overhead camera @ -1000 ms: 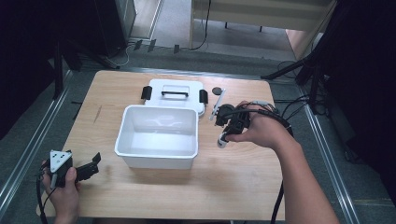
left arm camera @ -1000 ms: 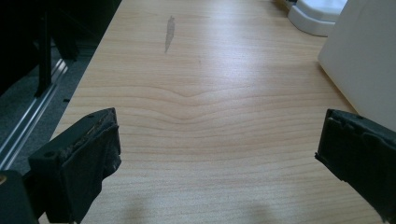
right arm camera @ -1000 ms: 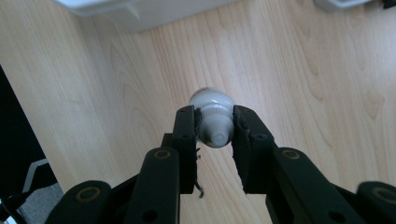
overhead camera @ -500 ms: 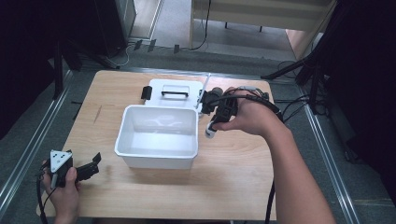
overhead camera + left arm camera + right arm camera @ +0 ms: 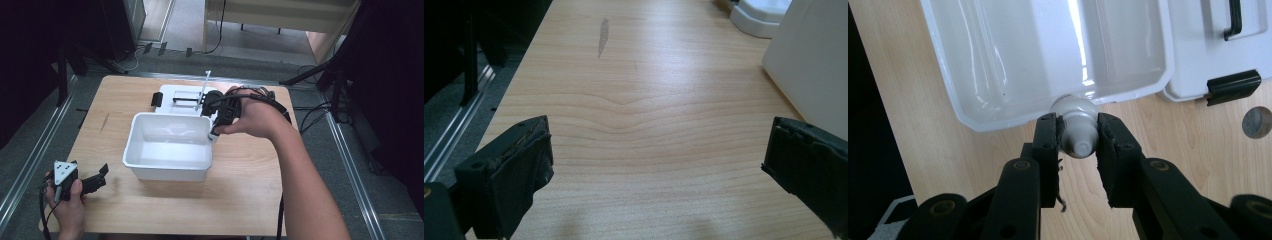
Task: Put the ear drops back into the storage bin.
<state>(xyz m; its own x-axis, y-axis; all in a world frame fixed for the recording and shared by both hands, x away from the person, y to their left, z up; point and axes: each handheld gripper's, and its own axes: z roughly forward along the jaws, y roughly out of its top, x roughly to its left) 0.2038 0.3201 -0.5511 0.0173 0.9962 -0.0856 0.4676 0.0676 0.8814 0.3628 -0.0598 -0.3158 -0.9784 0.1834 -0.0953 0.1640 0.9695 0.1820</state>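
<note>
The right tongs (image 5: 1077, 145) hold a small white bulb (image 5: 1077, 131), pinched at its neck between both jaws, base end toward the camera. Compared with a second ago, the right hand (image 5: 255, 117) has travelled from the open tabletop (image 5: 250, 185) on the right of the white bin (image 5: 169, 167) to the bin's near-right corner. In the right gripper view the bulb's rounded end now sits over the bin's rim (image 5: 1108, 92), with the bare bin floor beyond it. Whether the bulb touches the rim cannot be told.

The white lid (image 5: 170, 95), with its black handle (image 5: 1233, 20) and black latch (image 5: 1234, 85), lies flat behind the bin. A small dark disc (image 5: 1257, 122) rests on the tabletop beside the lid.

The left tongs (image 5: 654, 165) stand wide apart and carry nothing, low over bare wood at the front left, well apart from the bin; that hand (image 5: 67, 200) has not moved.

Judgement: the carry is nearly complete. The work appears to be placing the bulb in the bin, and what is left is to clear the rim and release.
</note>
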